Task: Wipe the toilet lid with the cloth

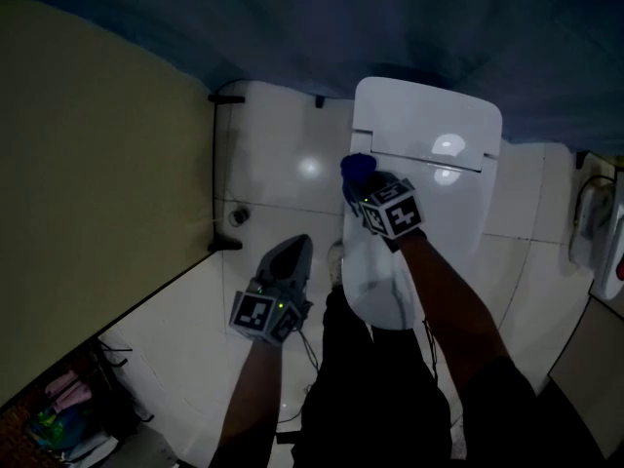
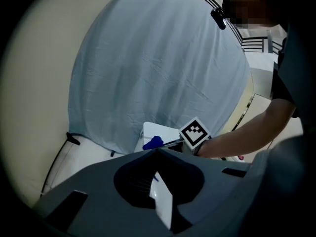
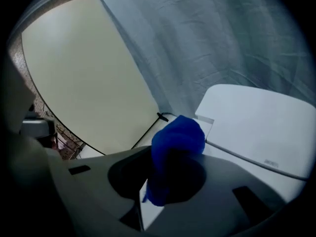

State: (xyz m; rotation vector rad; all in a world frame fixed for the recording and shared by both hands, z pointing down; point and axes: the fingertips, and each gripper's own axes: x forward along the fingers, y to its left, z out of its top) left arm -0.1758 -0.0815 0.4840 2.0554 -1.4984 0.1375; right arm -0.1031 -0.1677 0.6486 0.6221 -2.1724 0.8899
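- While the right gripper (image 3: 173, 157) is clamped shut on the bunched blue cloth (image 3: 177, 139), the cloth sits at the rear-left corner of the toilet lid (image 1: 453, 213), just by the hinge line. I can't confirm contact from any view.
- Left gripper (image 1: 288, 261) has its jaws closed with nothing between them. It is parked low to the left over the floor tiles (image 1: 283, 174), well apart from the toilet.
- Progress, my read: early or mid-pass. No streaks or wet marks are visible on the lid, so the wiped area can't be told. The middle and front of the lid look left to cover.
- Surface: the lid is down, white, smooth and glossy, with light glare near the hinge. The cloth should slide easily on it.
- Room: dim and cramped, with a beige wall (image 1: 97, 183) on the left and a blue-grey sheet (image 1: 390, 18) hung behind the cistern (image 1: 429, 115).
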